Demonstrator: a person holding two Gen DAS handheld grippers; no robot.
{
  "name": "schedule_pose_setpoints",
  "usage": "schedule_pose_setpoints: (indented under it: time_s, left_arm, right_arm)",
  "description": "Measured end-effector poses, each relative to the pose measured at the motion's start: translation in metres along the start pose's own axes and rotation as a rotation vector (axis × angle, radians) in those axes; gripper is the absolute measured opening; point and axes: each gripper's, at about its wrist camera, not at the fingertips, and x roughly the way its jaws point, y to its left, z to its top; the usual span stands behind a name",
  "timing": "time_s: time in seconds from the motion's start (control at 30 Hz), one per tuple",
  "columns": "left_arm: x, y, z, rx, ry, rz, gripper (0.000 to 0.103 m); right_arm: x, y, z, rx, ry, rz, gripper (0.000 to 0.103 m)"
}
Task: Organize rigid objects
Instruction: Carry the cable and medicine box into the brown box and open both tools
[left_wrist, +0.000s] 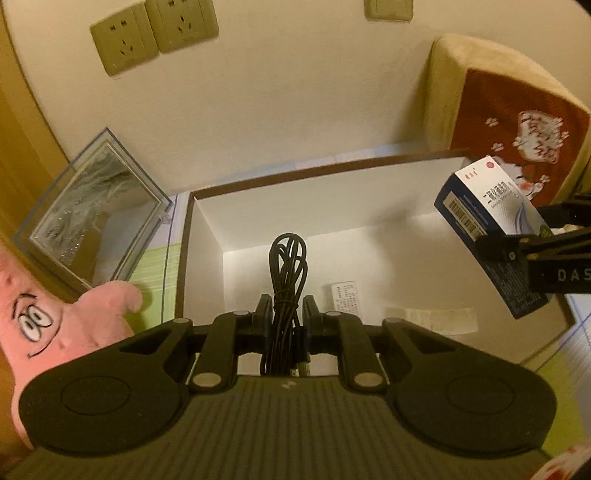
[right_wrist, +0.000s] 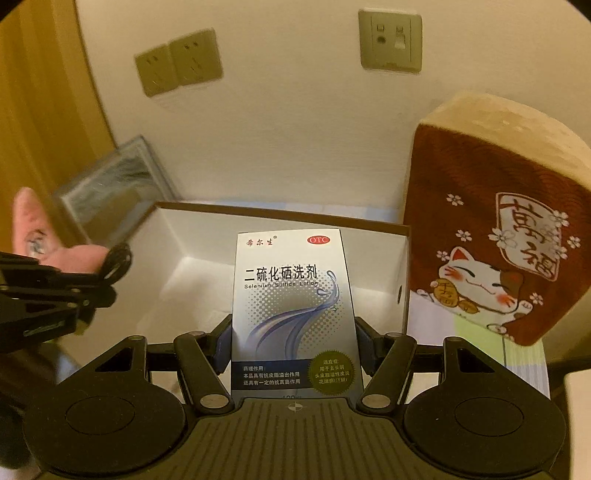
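Open white cardboard box (left_wrist: 332, 206): before the wall, between both neighbours.
Clear plastic case (left_wrist: 92, 210): left.
Brown lucky-cat cushion (right_wrist: 498, 229): right.

A glossy printed cardboard lotion carton (right_wrist: 291, 306). A matt black rubbery cable bundle (left_wrist: 286, 280). A smooth white paperboard box (left_wrist: 207, 236) with brown rim. A fuzzy pink plush toy (left_wrist: 62, 325). A soft cloth cushion (right_wrist: 498, 236). A clear shiny plastic case (left_wrist: 92, 218).

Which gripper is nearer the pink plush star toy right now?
Left. The left gripper, shut on a bundled black cable, is just right of the pink plush star toy. The right gripper, holding the blue-white lotion carton, is farther right.
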Motion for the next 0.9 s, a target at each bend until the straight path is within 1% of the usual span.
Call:
schedule_pose_setpoints:
  time_s: [0.17,0.3,0.57,0.67,0.77,0.9]
  left_arm:
    - [0.029,0.002,0.003,0.003,0.032,0.004,0.015]
    - [0.047,0.004,0.004,0.005,0.053,0.008,0.015]
    - [0.072,0.009,0.004,0.004,0.078,0.011,0.015]
    - [0.076,0.009,0.003,0.007,0.077,0.011,0.015]
    - [0.078,0.008,0.003,0.006,0.075,0.010,0.016]
    - [0.078,0.008,0.004,0.005,0.064,0.002,0.016]
  right_arm:
    - [0.032,-0.006,0.003,0.017,0.043,-0.026,0.064]
    - [0.049,-0.009,0.002,0.020,0.064,-0.032,0.064]
    - [0.068,-0.011,0.005,-0.023,0.071,-0.051,0.064]
    - [0.072,-0.013,0.006,-0.024,0.070,-0.044,0.065]
    - [0.072,-0.016,0.005,-0.009,0.058,-0.046,0.067]
    - [0.066,-0.021,0.006,0.011,0.037,-0.046,0.076]
